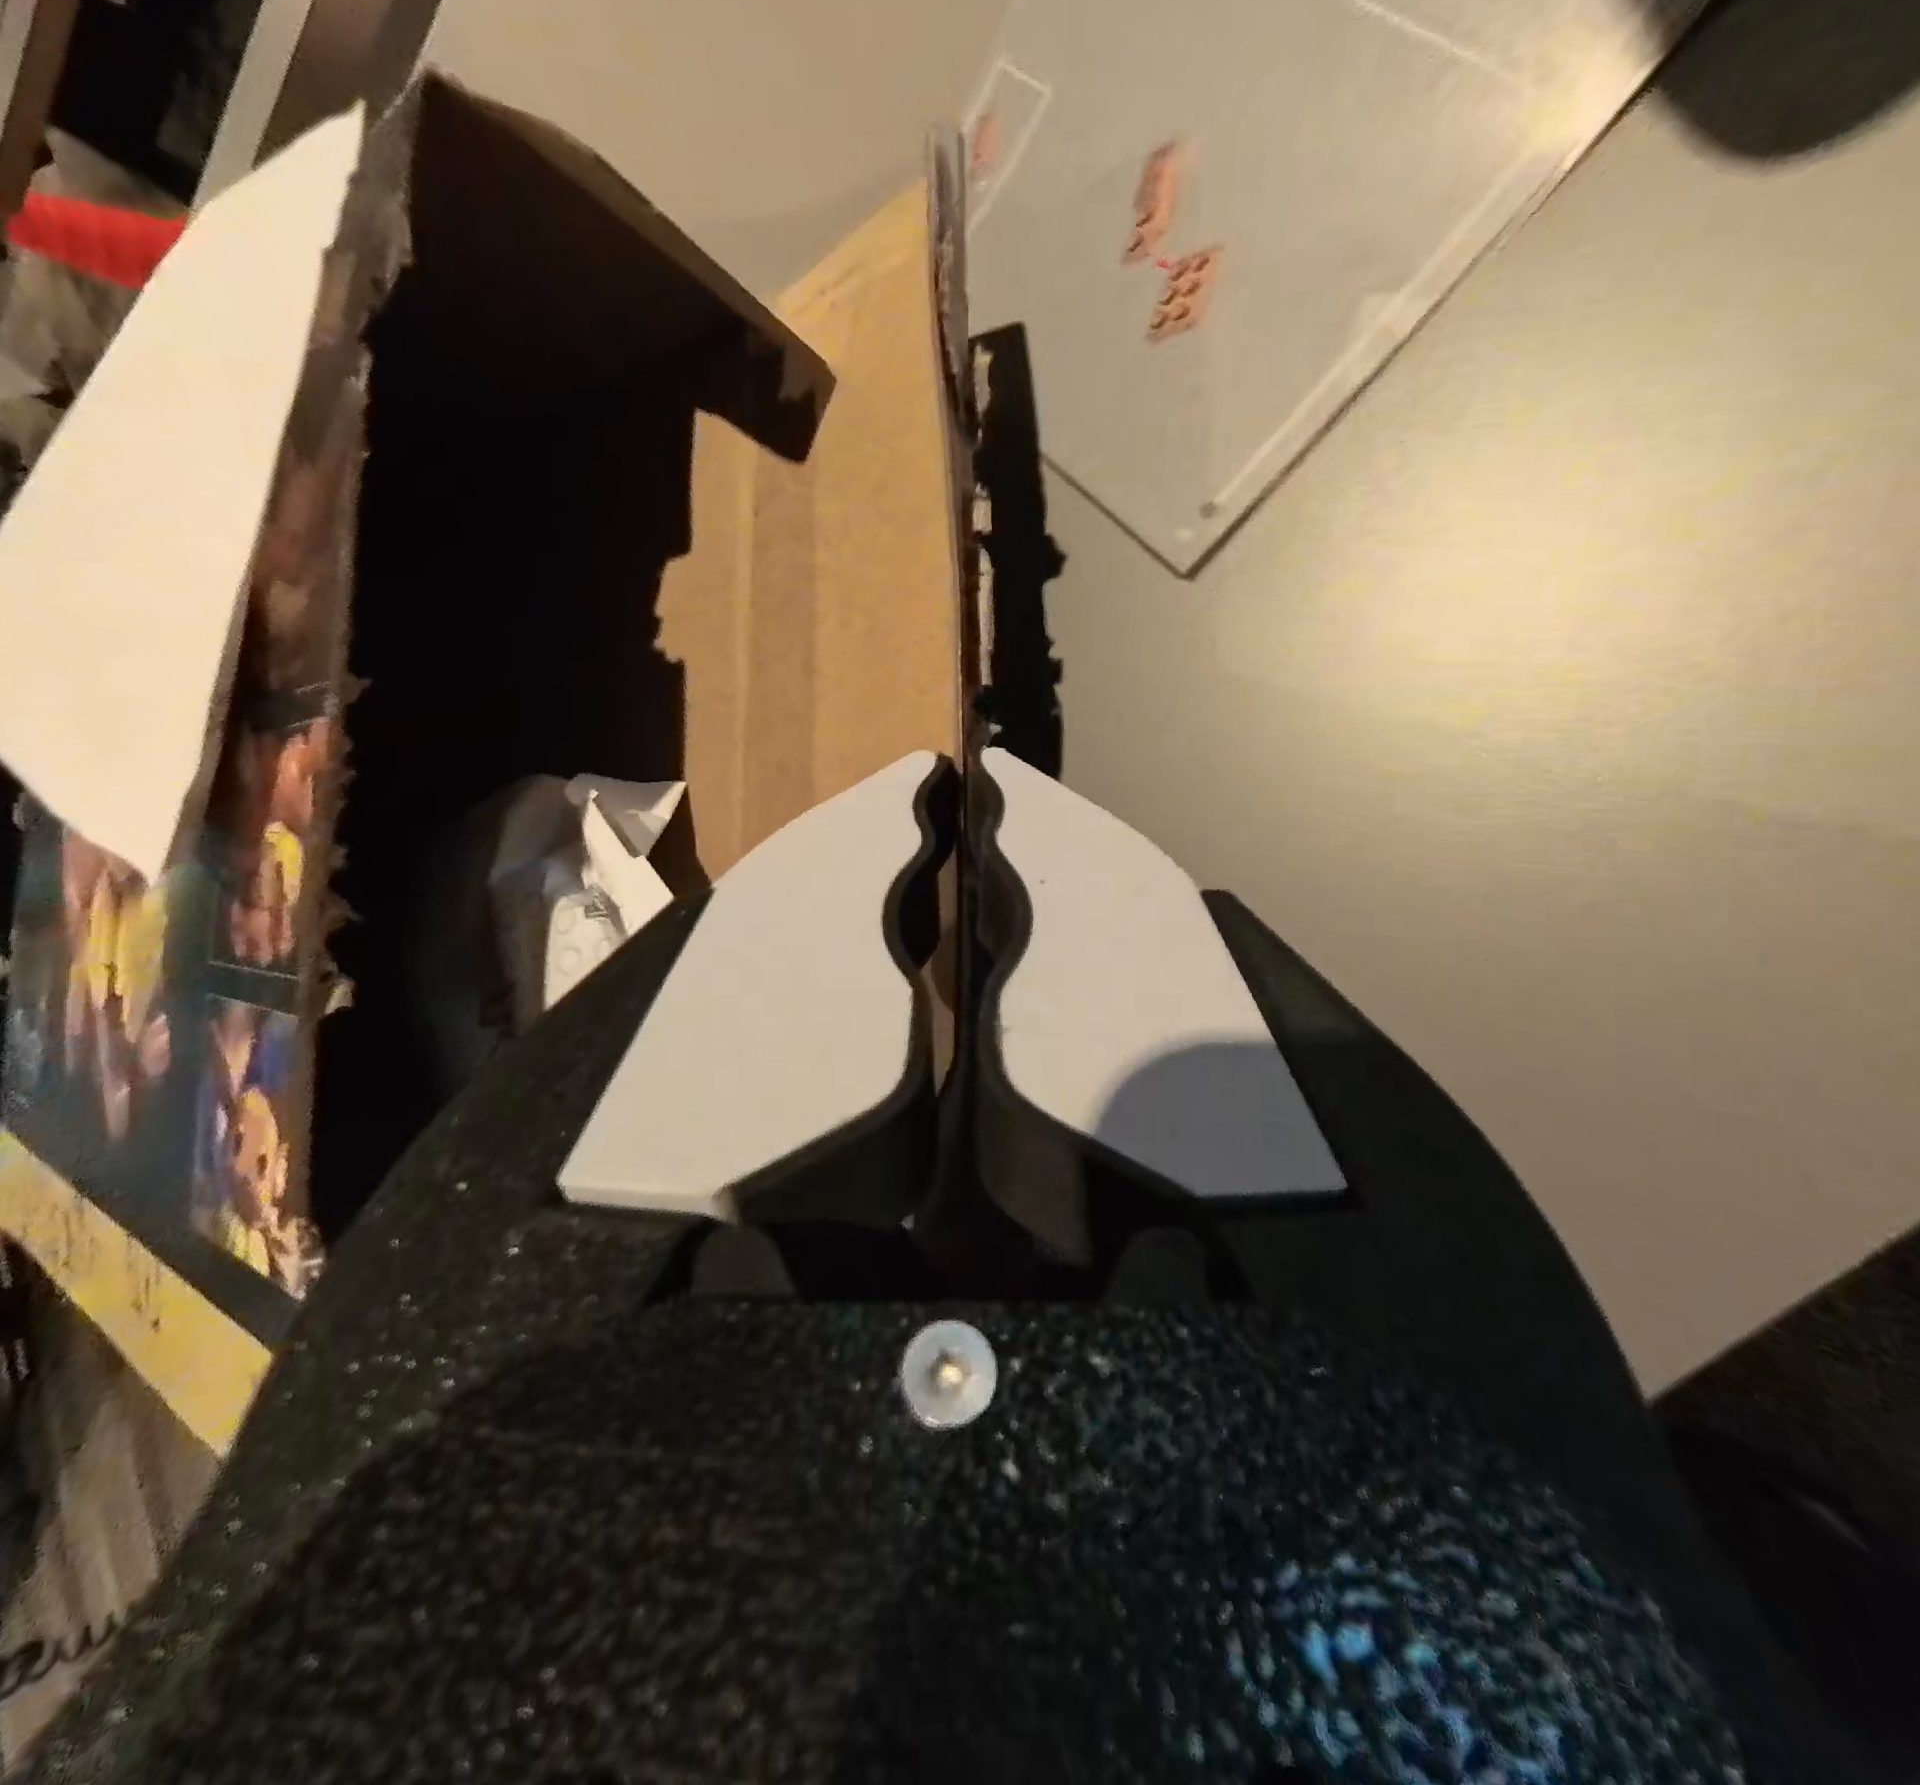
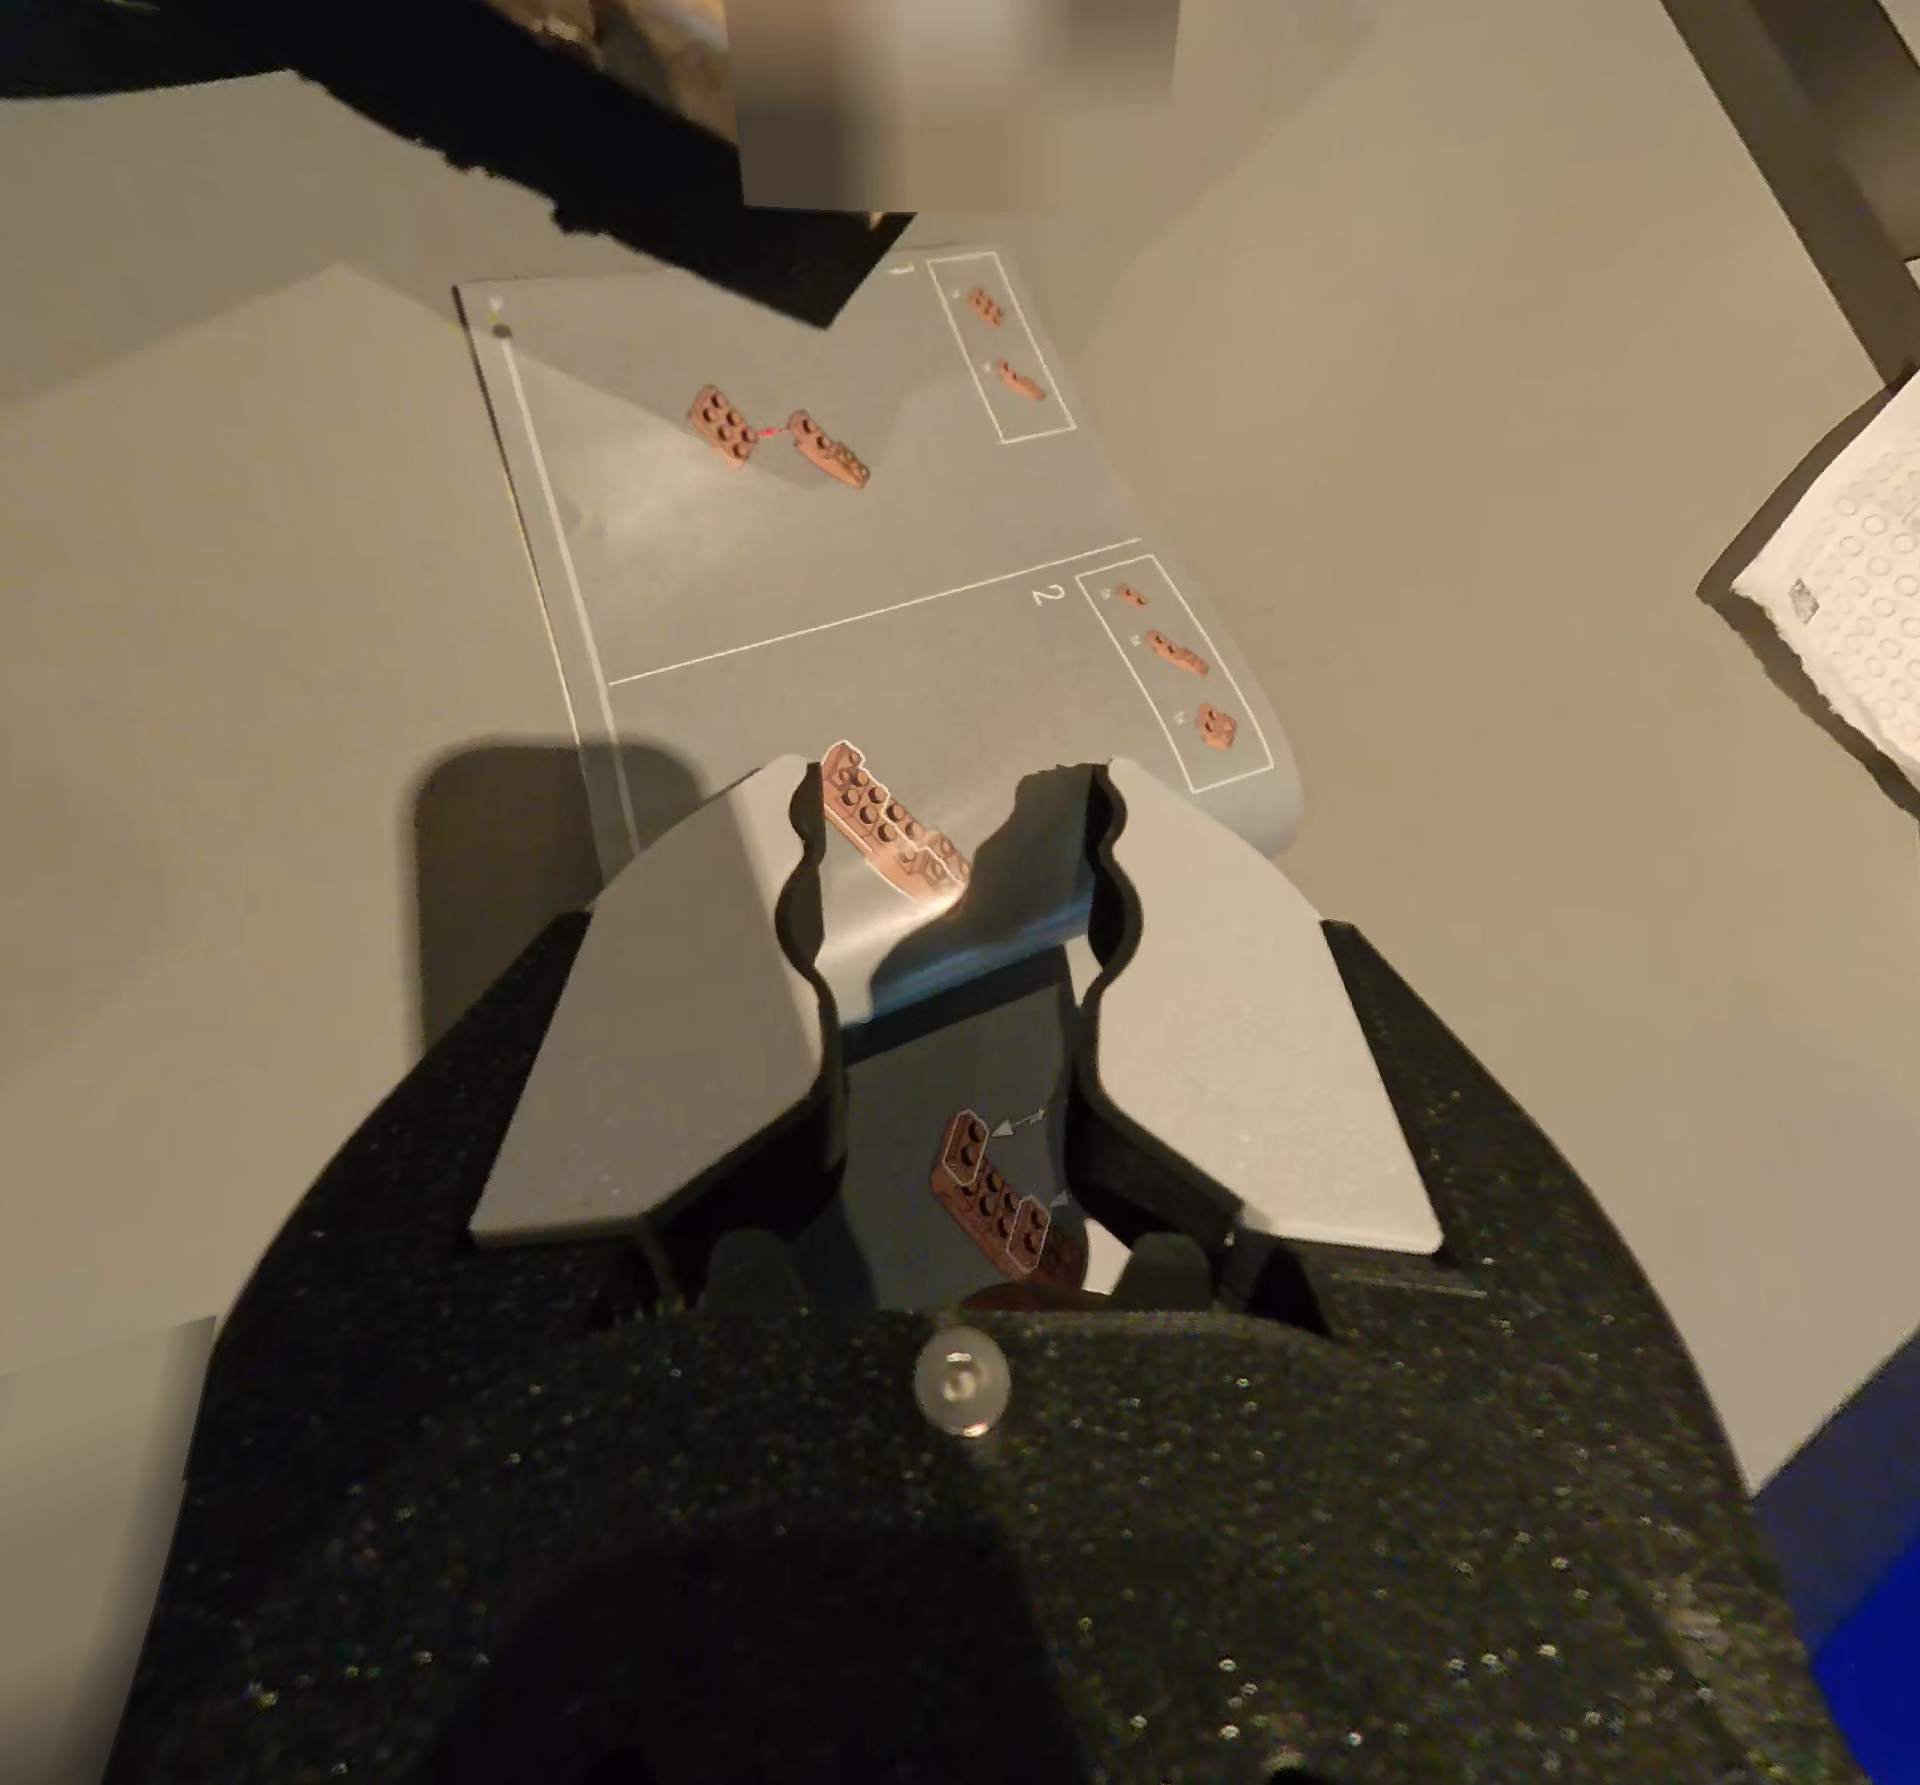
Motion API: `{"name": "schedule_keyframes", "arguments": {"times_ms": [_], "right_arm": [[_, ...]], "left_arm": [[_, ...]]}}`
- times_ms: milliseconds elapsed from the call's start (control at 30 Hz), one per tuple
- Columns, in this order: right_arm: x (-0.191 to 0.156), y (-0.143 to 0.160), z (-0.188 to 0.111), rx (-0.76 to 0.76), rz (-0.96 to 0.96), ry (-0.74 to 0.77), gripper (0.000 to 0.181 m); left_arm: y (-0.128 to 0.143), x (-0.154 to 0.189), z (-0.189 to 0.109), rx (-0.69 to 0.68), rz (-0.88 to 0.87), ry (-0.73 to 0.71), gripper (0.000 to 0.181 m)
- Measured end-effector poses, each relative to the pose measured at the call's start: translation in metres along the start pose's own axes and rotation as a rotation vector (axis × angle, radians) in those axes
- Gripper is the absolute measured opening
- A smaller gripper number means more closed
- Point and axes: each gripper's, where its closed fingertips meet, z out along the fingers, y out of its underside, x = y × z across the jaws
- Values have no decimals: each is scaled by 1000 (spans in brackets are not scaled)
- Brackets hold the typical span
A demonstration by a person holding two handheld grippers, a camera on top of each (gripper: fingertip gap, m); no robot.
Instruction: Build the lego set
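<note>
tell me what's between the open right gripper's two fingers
The instruction booklet: in the right wrist view its curled near edge sits in the gap of the right gripper, not pinched.

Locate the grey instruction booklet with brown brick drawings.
The grey instruction booklet lies open on the grey table, central in the right wrist view, under the open right tool; the torn cardboard box sits beyond it.

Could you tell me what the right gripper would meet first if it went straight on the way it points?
Most likely the instruction booklet. The right gripper is open and angled down over it, with a curled page already lying between its fingers, so the paper comes first, then the table beneath. Depth is hard to judge.
</note>
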Motion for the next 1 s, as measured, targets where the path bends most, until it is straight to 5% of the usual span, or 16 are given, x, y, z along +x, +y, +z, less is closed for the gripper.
{"name": "schedule_keyframes", "arguments": {"times_ms": [433, 667, 1000], "right_arm": [[3, -6, 7, -13, -56, -17, 49], [0, -6, -16, 68, -71, -7, 51], [-15, 31, -39, -35, -78, -12, 56]], "left_arm": [[13, 5, 19, -87, 90, 51, 1], [17, 8, 23, -139, 145, 61, 1], [14, 6, 22, -127, 171, 45, 2]]}}
